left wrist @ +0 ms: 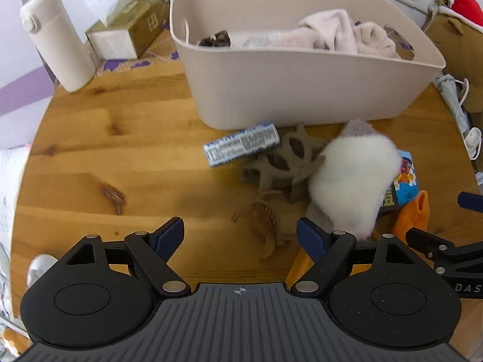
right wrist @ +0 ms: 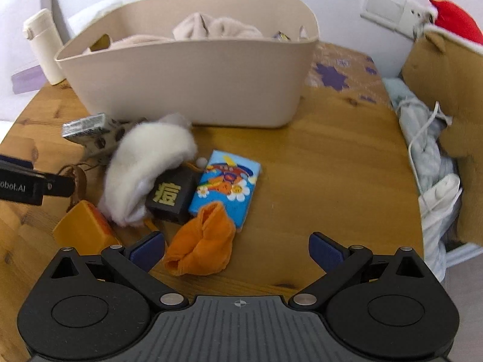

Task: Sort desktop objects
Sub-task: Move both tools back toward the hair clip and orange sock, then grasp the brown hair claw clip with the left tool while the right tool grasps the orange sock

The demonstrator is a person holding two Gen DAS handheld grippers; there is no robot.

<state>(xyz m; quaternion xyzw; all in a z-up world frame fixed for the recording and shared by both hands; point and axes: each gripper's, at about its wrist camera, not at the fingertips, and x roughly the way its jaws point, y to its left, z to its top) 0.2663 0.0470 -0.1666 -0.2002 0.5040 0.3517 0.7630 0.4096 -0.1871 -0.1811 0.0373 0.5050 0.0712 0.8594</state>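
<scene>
**Two empty grippers over a cluttered table, bin half filled**

A round wooden table [left wrist: 105,138] stands against a pale wall. At its far side sits a beige bin [left wrist: 289,90] already holding pinkish cloth [left wrist: 341,30]. Behind, to the left, are a cream bottle [left wrist: 57,39] and a tissue box [left wrist: 126,33].

In front of the bin lies the unsorted pile. A white fluffy item [right wrist: 145,169] rests across a black box with a gold character [right wrist: 170,194] and a tan hair claw [left wrist: 286,163]. Beside it lie a blue cartoon packet [right wrist: 228,182], an orange cloth [right wrist: 202,241], an orange block [right wrist: 81,229], a blue-and-white pack [left wrist: 241,144] and a smaller brown clip [left wrist: 265,226].

The left gripper [left wrist: 240,235] hangs above the brown clip, jaws spread, holding nothing. The right gripper [right wrist: 236,249] is likewise spread and empty, the orange cloth just inside its left finger.

The sorting looks partway done, and this seems a moment between picks. A likely next move is for either gripper to lower over its nearest item, close, and carry it to the bin.
</scene>
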